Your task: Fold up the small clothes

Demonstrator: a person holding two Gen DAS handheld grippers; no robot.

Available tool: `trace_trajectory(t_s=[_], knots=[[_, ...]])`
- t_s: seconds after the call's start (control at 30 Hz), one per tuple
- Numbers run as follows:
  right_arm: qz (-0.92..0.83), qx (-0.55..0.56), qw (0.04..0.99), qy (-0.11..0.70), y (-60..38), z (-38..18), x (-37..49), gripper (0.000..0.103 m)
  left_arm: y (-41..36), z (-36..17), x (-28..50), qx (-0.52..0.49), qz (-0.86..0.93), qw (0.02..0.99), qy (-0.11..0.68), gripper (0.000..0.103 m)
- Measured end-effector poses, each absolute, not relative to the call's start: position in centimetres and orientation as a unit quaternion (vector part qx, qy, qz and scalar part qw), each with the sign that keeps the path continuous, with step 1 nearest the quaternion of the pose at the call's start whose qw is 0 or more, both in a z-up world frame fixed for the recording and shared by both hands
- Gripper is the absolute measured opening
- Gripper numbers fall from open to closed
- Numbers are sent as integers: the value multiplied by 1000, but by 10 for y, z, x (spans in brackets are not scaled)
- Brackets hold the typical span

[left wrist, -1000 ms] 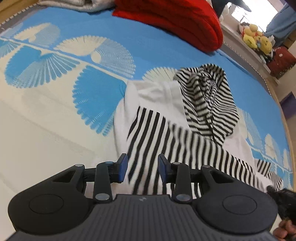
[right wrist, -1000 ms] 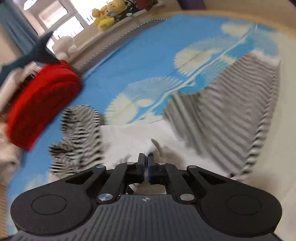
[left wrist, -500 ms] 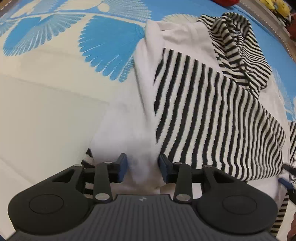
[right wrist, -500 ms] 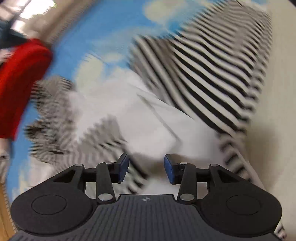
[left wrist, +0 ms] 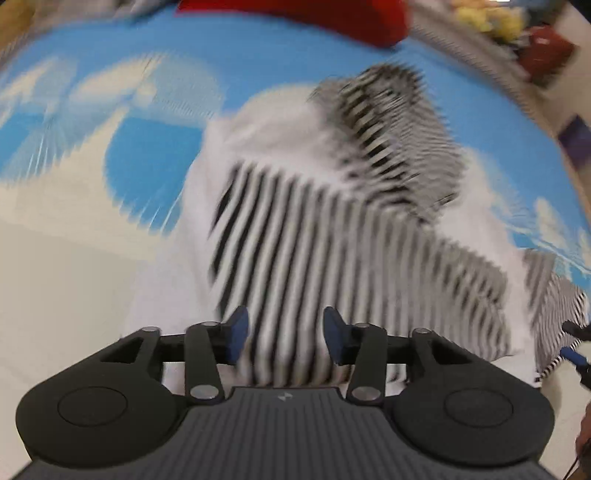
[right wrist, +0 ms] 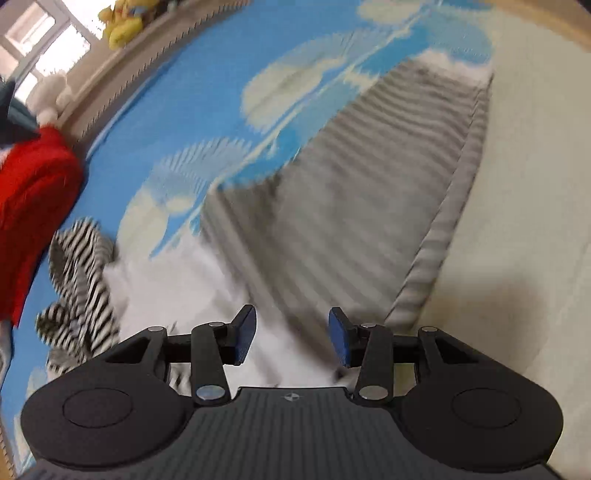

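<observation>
While both wrist views are smeared by motion, the layout reads clearly enough: a striped garment [left wrist: 332, 236], black-and-white bands with plain white panels, lies partly folded on a blue and cream patterned mat [left wrist: 155, 155]. At the far left, around nine o'clock in the left view, the mat is bare and cream. The left gripper [left wrist: 282, 334] sits at six o'clock, its blue pads spreading apart with striped cloth showing below the gap but nothing pressed between them. From there the garment runs away toward twelve and one o'clock, ending in a bunched striped hood or sleeve, so its long axis lies roughly in line with the fingers. A red garment [left wrist: 295, 14] sits beyond at twelve o'clock, and toys rest on a ledge at one o'clock. At three to four o'clock the tip of the right gripper [right wrist: 291, 334] peeks in; in its own view its pads also stand apart and hold nothing, over a white edge. Both claws hover at the garment's near end; my judgement is that either could pinch that hem next.
</observation>
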State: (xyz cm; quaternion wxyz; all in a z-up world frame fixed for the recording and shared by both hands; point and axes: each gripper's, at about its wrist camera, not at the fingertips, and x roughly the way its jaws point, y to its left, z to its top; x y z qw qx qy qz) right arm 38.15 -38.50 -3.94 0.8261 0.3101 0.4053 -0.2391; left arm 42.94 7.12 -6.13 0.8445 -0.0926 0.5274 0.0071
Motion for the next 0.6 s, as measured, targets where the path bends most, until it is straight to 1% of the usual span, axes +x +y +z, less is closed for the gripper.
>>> trace_trajectory(t_s=[0.03,0.13,0.33,0.47,0.6], knots=[[-247,307,829,397,-395,-38,379,45,61,-57,429,-76,1,851,520,59],[-274,304,833,373,-431,-39,367,45,38,-58,430,-44,-8,854,519,59],[-319,340,813,349,-502,-49,353,45,17,-64,432,-40,-36,849,525,59],[-322,388,802,321,-545,-60,351,45,14,-68,438,-46,-41,847,529,59],[-326,427,786,306,-562,-76,355,45,14,-69,442,-48,-41,847,528,59]])
